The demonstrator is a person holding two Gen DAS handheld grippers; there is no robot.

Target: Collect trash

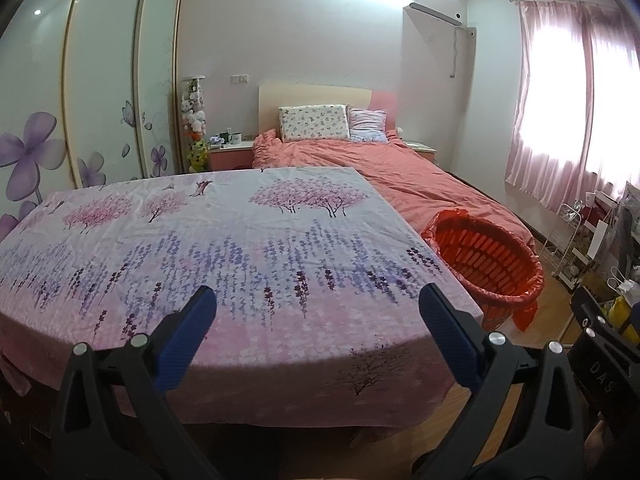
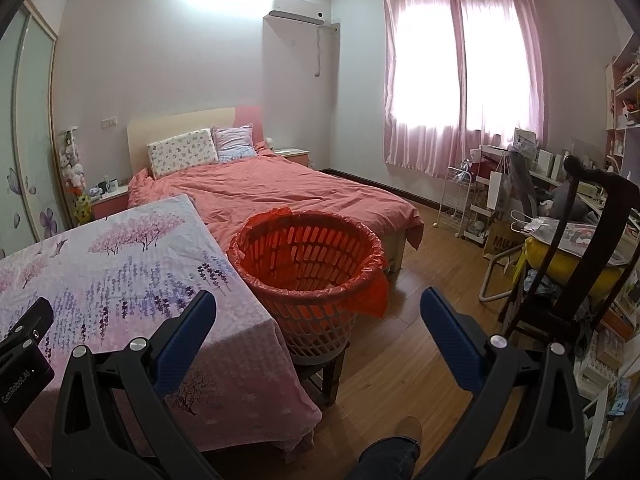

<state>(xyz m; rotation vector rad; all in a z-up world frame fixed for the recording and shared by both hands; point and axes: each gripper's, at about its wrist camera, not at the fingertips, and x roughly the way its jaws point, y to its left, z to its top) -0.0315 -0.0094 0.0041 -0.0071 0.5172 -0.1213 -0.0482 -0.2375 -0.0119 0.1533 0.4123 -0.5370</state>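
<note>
An orange slatted basket [image 2: 308,268] lined with a red plastic bag stands on a small dark stool beside the table's right edge; it also shows in the left wrist view [image 1: 486,266]. I see no loose trash on the table. My left gripper [image 1: 318,300] is open and empty above the near edge of the floral-cloth table [image 1: 200,240]. My right gripper [image 2: 318,300] is open and empty, in front of the basket and above the floor.
A bed with a salmon duvet [image 2: 280,188] lies behind the table and basket. A dark wooden chair [image 2: 576,240] with a yellow cushion and cluttered shelves stand at the right. Wardrobe doors [image 1: 100,80] line the left wall. Wooden floor [image 2: 420,288] lies right of the basket.
</note>
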